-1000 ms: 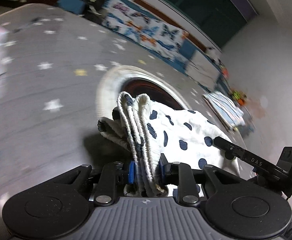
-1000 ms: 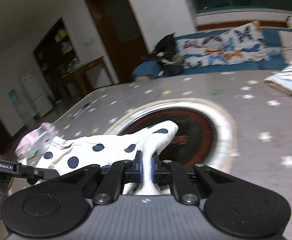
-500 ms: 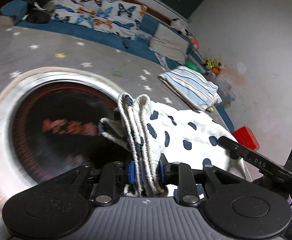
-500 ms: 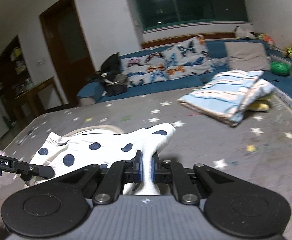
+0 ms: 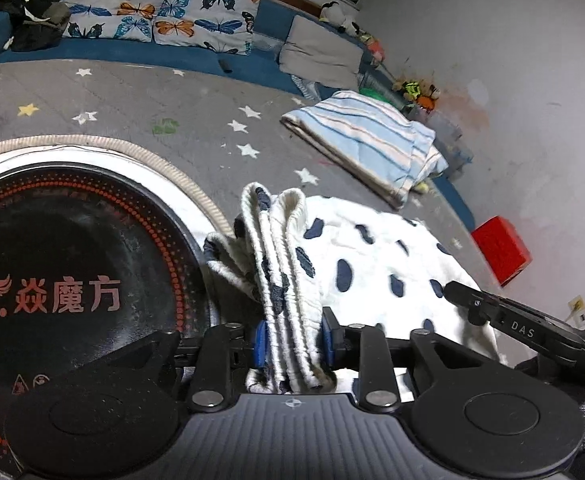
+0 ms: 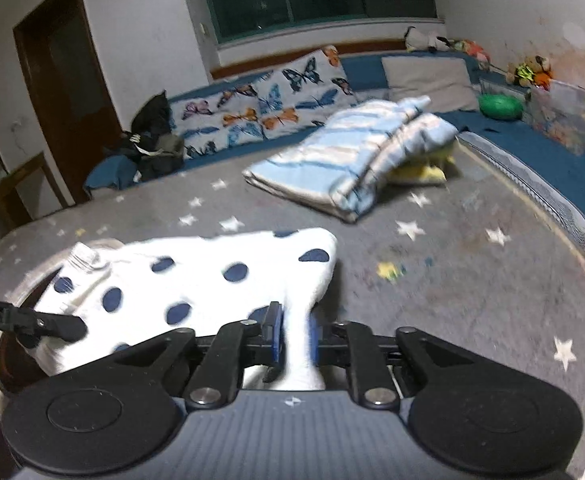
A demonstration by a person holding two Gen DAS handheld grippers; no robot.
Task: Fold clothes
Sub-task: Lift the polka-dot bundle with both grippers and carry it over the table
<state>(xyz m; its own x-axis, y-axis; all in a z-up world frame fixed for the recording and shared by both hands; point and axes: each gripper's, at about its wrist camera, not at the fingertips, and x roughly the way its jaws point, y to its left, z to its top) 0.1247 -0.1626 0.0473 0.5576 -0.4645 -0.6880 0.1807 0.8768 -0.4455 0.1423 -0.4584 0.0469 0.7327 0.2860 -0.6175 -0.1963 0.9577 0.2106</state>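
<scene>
A white garment with dark blue dots [image 5: 364,264] hangs stretched between my two grippers above the grey star-patterned surface [image 5: 132,96]. My left gripper [image 5: 292,336] has the bunched ribbed waistband between its blue pads; its jaws are opening while the pads still touch the cloth. In the right wrist view the garment [image 6: 212,276] spreads out to the left. My right gripper [image 6: 294,336] holds a fold of its edge, its jaws also opening with cloth filling the gap. The garment's underside is hidden.
A round black plate with red lettering [image 5: 72,260] is set into the surface at the left. A folded blue-striped cloth [image 6: 352,160] lies farther back. A red box [image 5: 500,250] sits by the wall, and a blue sofa with butterfly cushions [image 5: 152,8] runs behind.
Both grippers have carried the garment sideways, off the round plate toward the striped cloth. The gap between each pair of pads has widened a little, with cloth still in it.
</scene>
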